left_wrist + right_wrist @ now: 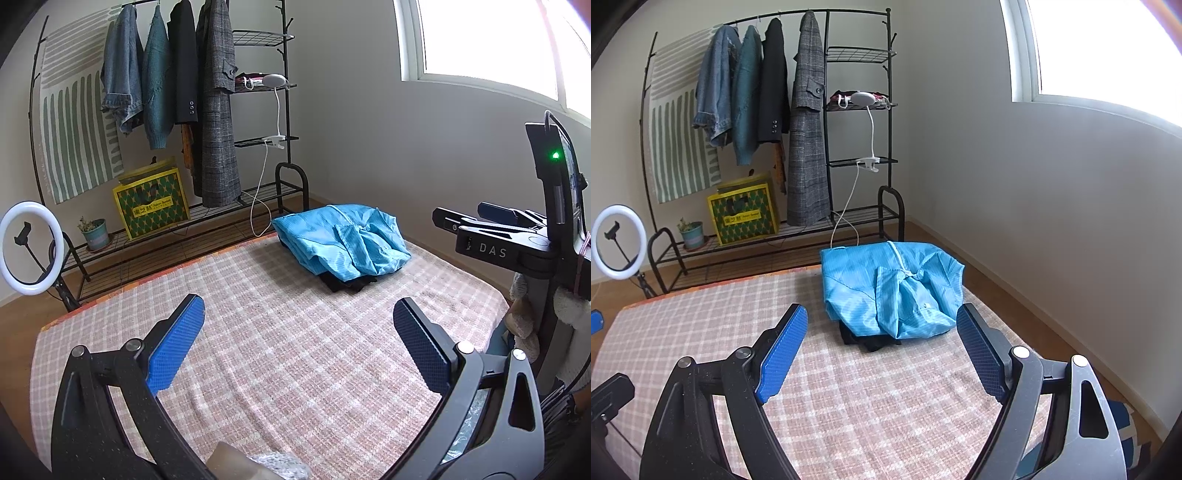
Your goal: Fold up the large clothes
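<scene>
A light blue garment [341, 240] lies folded in a loose bundle at the far right of the pink checked blanket [258, 332], on top of a dark garment [349, 284]. My left gripper [299, 314] is open and empty, above the blanket and well short of the bundle. The right gripper [465, 219] shows at the right edge of the left wrist view, level with the bundle. In the right wrist view my right gripper [882, 325] is open and empty, with the blue garment [890, 291] just beyond its fingertips and the dark garment [868, 341] under it.
A black clothes rack [827, 110] with several hanging coats stands behind the blanket, with a yellow bag [744, 218] and a potted plant [691, 230] on its low shelf. A ring light [31, 247] stands at the left. Wall and window are at the right.
</scene>
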`<state>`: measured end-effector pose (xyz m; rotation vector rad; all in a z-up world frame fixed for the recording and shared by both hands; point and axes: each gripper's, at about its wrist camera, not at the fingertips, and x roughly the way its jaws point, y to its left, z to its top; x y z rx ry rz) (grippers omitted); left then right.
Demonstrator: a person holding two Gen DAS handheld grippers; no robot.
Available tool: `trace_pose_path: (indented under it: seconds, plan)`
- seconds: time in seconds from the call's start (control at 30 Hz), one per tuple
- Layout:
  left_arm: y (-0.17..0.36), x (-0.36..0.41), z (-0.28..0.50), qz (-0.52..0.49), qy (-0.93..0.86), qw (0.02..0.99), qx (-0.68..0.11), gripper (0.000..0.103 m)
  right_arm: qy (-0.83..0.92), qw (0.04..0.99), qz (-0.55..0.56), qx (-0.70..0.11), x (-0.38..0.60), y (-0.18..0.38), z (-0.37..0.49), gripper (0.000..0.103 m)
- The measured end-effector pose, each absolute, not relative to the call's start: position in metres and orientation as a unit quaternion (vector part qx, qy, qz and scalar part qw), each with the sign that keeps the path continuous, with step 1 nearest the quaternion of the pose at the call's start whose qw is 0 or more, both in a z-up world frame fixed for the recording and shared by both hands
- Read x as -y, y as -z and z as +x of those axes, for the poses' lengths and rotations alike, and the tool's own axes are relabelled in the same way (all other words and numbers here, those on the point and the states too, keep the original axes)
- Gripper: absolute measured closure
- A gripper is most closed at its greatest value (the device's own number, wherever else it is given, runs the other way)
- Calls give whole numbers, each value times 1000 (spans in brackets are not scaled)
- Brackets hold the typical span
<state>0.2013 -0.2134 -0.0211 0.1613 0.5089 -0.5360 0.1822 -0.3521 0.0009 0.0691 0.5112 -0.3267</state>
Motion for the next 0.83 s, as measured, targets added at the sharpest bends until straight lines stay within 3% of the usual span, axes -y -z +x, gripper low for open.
trace_pose_path:
  seconds: [0.83]
  plan:
    - [21,220,201,72,268,927,-254,0,159,954,36,-252,353,-2,182,20]
